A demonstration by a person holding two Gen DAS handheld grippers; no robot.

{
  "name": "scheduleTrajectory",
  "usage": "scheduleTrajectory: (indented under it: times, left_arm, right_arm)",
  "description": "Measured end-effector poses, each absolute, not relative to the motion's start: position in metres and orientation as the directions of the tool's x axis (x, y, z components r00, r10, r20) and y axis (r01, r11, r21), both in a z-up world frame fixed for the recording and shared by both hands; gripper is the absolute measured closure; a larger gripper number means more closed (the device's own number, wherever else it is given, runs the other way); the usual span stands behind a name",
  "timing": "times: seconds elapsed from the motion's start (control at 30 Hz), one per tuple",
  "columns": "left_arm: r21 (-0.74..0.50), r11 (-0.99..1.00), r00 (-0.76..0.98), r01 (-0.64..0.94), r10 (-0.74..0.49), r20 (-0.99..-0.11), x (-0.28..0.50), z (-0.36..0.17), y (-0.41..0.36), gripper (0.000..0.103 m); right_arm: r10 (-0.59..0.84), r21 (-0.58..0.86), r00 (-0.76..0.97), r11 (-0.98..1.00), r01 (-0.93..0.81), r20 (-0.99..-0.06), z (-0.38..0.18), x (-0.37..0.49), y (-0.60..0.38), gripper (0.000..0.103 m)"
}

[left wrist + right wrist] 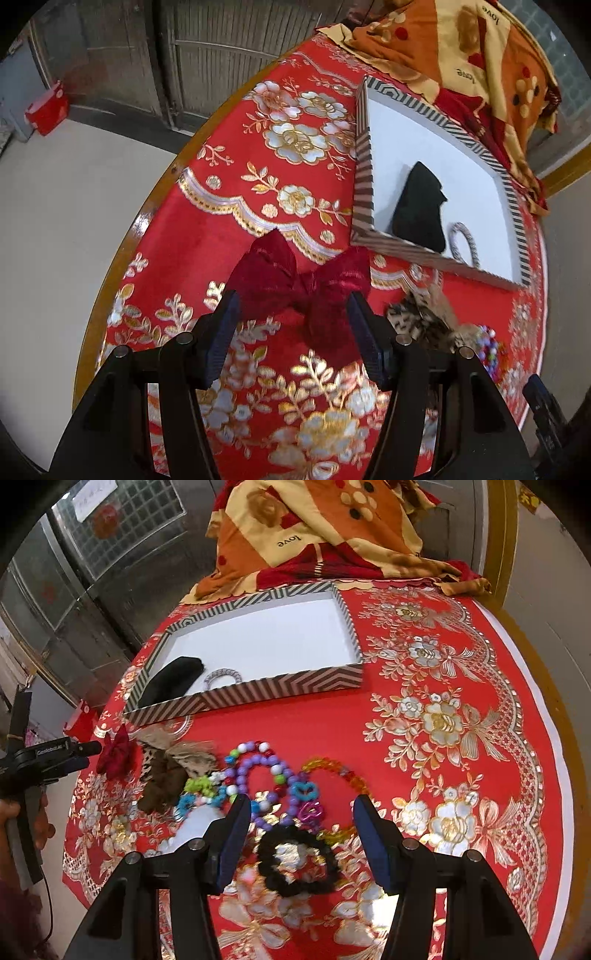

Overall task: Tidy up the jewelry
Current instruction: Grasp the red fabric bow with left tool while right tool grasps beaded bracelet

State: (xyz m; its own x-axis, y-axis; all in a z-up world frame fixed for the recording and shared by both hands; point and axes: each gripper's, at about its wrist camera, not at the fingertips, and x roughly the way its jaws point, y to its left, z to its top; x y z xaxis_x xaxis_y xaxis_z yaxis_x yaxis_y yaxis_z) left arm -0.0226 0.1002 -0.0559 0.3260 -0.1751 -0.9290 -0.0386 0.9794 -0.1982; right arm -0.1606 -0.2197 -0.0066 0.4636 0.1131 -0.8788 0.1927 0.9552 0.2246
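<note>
A dark red velvet bow (295, 284) lies on the red tablecloth between the fingertips of my open left gripper (293, 306); it also shows in the right wrist view (116, 755). My right gripper (299, 808) is open above a black scrunchie (297, 860), with a purple bead bracelet (258, 775) and an amber bead bracelet (336, 771) just beyond. A striped tray (243, 696) holds a black cloth item (171, 681) and a silver bracelet (223, 675). A brown patterned bow (170, 771) lies beside the red bow.
A folded orange and red blanket (325, 528) lies behind the tray. The round table's wooden edge (136, 221) runs along the left. A red box (48, 110) stands on the floor. The left gripper's body (44, 760) shows at the left of the right wrist view.
</note>
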Motion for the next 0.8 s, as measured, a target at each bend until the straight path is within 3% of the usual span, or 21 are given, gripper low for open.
scheduleTrajectory:
  times: [0.33,0.53,0.6,0.67,0.73,0.8]
  left_arm:
    - [-0.059,0.998,0.315,-0.019,-0.05,-0.948,-0.004,-0.073,0.075,0.043]
    - [-0.022,1.0,0.312,0.014,-0.025,-0.95,0.0,-0.081,0.066,0.044]
    - [-0.035,0.999,0.309,0.023,-0.04,-0.95,-0.001,-0.084,0.064,0.053]
    - [-0.031,0.999,0.331,0.029,-0.039,-0.943,-0.002,-0.083,0.065,0.07]
    - [-0.049,0.998,0.335,0.031,-0.056,-0.94,-0.004,-0.081,0.068,0.076]
    - [-0.068,0.997,0.336,0.034,-0.076,-0.939,-0.006,-0.079,0.071,0.085]
  right_arm:
    - [0.181,0.202,0.398,0.979,0.01,-0.899,-0.04,-0.105,-0.197,0.07]
    - [0.206,0.207,0.361,0.978,-0.036,-0.91,-0.056,-0.089,-0.195,0.076]
    - [0.223,0.224,0.348,0.974,-0.038,-0.911,-0.062,-0.087,-0.196,0.081]
    - [0.234,0.235,0.347,0.971,-0.04,-0.908,-0.065,-0.085,-0.196,0.086]
    - [0.249,0.251,0.351,0.967,-0.041,-0.903,-0.066,-0.085,-0.196,0.093]
    - [0.26,0.261,0.35,0.964,-0.046,-0.9,-0.065,-0.085,-0.196,0.094]
